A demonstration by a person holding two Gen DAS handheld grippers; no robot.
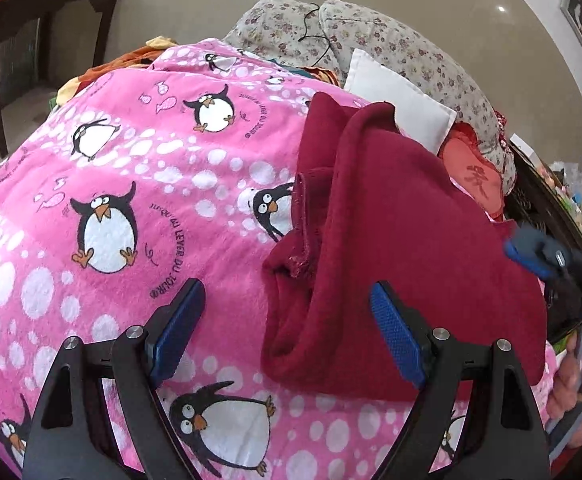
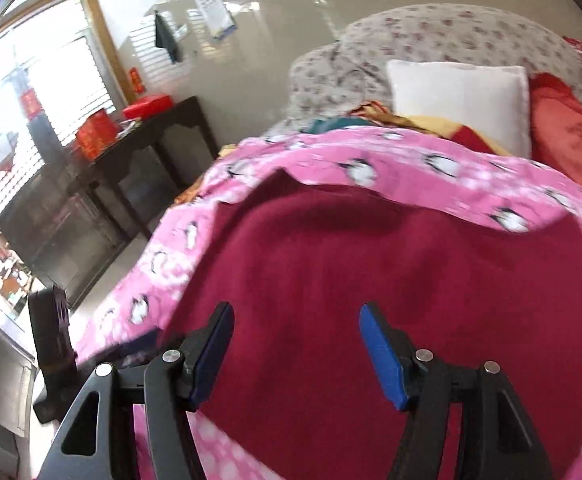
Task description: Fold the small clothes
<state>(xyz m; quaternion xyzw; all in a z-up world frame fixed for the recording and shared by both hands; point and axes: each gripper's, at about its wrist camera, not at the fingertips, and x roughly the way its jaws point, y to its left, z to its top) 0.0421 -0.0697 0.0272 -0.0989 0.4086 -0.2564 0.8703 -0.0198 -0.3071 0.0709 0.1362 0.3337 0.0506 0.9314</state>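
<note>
One pink penguin blanket (image 1: 131,152), printed "AU LEVER DU JOUR", carries one maroon garment (image 1: 391,240); left gripper (image 1: 287,328) and right gripper (image 2: 297,348) fingers gape empty.

Dark red fleece garment (image 1: 391,220) lies partly folded, rumpled, on penguin blanket (image 1: 131,160).

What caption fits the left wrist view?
Open left tool hovering beside crumpled dark red fleece garment on pink penguin-print blanket.

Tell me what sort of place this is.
Most likely a bedroom at home: a pink penguin blanket covers what seems a bed, with a white pillow and floral bedding behind, and a dark side table.
</note>
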